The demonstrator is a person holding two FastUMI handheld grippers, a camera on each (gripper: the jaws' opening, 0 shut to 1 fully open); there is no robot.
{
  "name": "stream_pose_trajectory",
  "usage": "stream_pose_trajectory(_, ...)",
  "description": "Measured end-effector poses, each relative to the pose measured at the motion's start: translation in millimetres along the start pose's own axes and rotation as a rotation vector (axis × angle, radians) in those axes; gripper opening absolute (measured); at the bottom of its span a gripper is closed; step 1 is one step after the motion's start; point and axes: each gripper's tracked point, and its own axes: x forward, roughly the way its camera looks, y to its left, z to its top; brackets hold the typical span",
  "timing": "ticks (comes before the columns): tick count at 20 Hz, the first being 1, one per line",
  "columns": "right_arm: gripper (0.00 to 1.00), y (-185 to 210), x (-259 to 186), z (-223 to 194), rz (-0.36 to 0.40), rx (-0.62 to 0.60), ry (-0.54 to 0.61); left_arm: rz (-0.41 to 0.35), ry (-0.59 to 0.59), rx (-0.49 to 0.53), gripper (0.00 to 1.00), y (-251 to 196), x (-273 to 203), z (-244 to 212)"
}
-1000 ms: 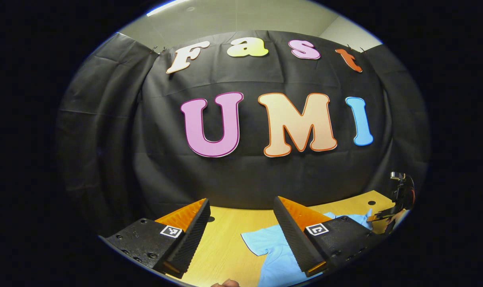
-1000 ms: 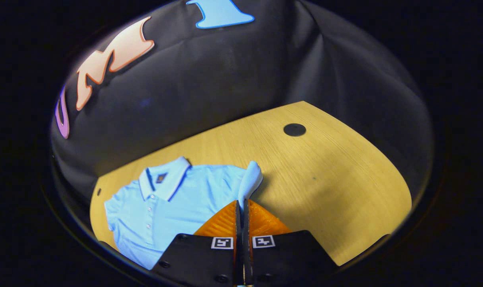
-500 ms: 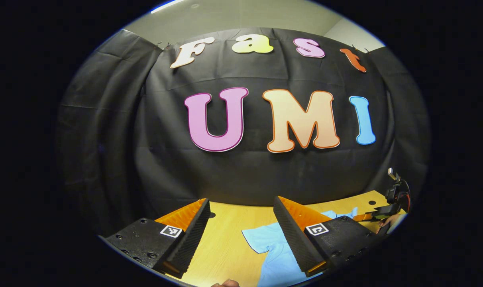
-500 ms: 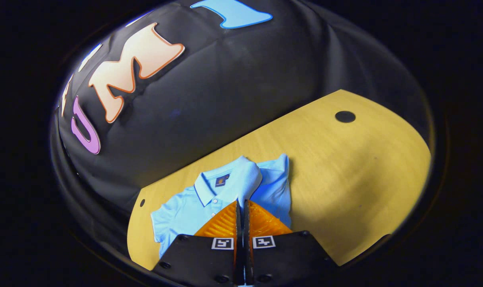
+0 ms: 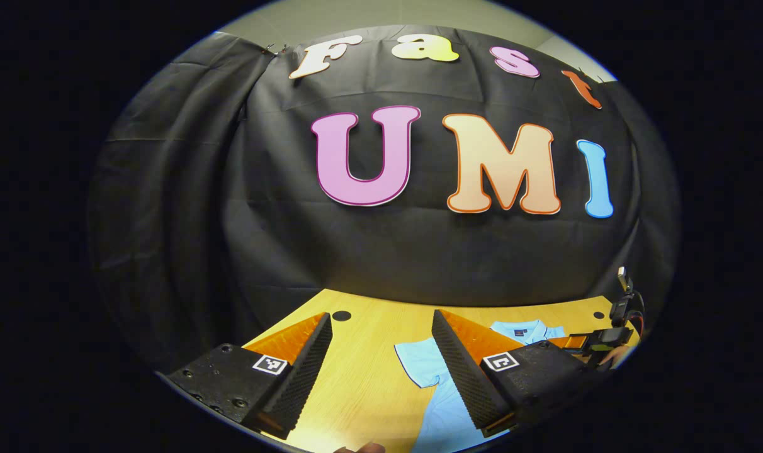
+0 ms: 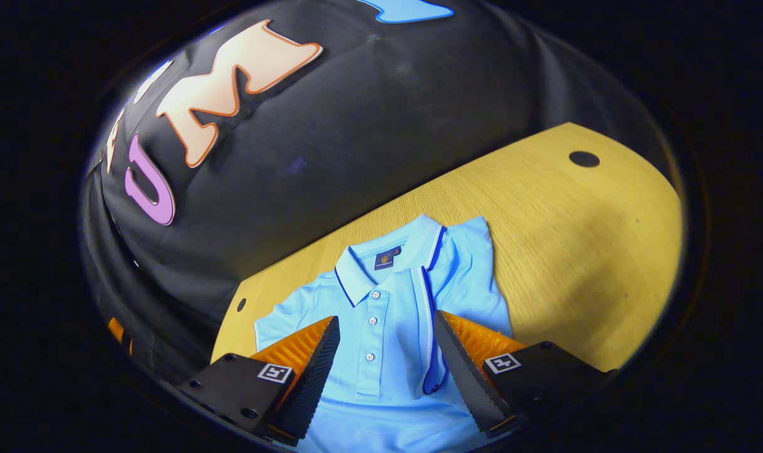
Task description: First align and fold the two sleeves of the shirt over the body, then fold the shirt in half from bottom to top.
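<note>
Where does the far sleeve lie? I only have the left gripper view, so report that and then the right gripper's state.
Observer: In the right gripper view, the far sleeve lies folded over the body of the shirt, with its trimmed cuff beside the button placket.
Operator: Now give me the right gripper.
Observer: The right gripper is open. Its fingers are spread apart above the shirt's chest and grip nothing.
</note>
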Motion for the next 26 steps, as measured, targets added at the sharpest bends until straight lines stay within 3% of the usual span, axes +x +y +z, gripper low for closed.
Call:
stream_pose_trajectory(4, 0.92, 0.7, -34.8, 8.1, -0.002, -0.088, -0.035, -0.024, 0.024, -0.014, 0.94, -12.4, 28.8, -16.0)
stream_pose_trajectory(5, 0.97, 0.2, -43.9, 11.1, -0.003, -0.105, -0.045, -0.035, 0.034, -0.013, 0.94, -18.1, 37.4, -21.9)
stream_pose_trajectory(12, 0.97, -28.6, -107.0, 25.7, -0.057, -0.2, -0.089, -0.072, 0.116, -0.043, 0.94, -47.3, 100.6, -68.6)
stream_pose_trajectory(19, 0.97, -80.2, -140.3, 19.4, -0.161, -0.149, -0.08, -0.055, 0.285, -0.059, 0.94, -57.7, 154.9, -147.9)
stream_pose_trajectory(25, 0.92, -94.7, -154.7, 5.1, -0.186, -0.129, -0.065, -0.036, 0.431, -0.057, 0.95, -58.2, 174.8, -204.5)
stream_pose_trajectory(26, 0.97, -95.4, -155.5, 2.2, -0.187, -0.137, -0.061, -0.035, 0.448, -0.062, 0.95, -57.8, 176.2, -209.5)
